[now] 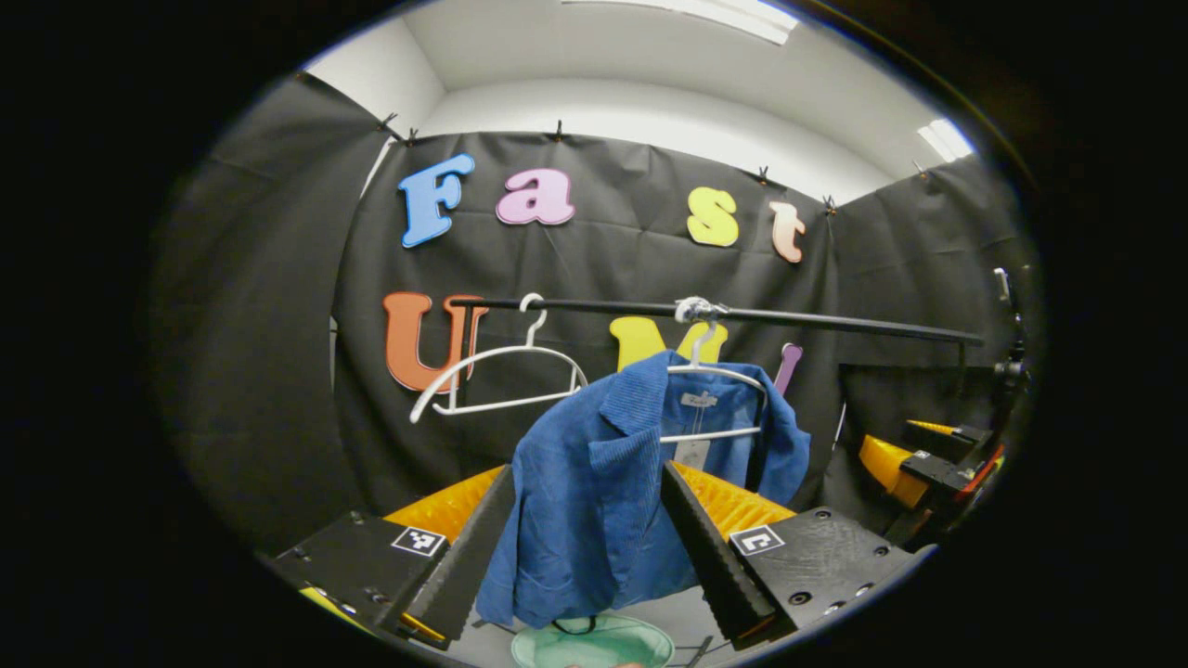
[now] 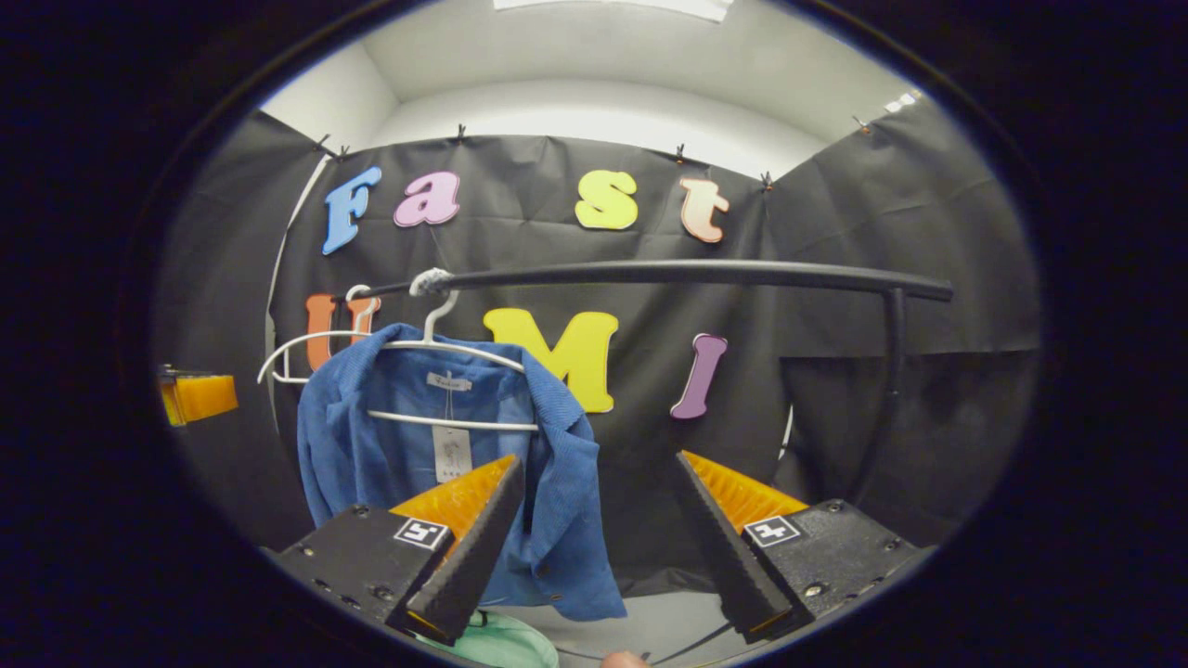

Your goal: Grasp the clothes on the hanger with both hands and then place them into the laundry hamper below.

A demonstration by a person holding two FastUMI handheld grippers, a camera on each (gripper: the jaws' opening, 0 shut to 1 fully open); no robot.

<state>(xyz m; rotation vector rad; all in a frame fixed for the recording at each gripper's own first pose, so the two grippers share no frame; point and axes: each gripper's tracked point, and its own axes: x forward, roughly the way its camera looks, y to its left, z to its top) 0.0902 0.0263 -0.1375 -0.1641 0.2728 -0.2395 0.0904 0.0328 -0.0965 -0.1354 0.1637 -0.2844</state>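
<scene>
Approach step: the jacket hangs on its hanger from the rail, above the hamper. Both the left gripper and right gripper are spread, empty. Closing on the fabric is judged next.

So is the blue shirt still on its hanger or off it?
On it. The blue shirt drapes from the white hanger, which hooks over the black rail. It hangs lopsided.
</scene>
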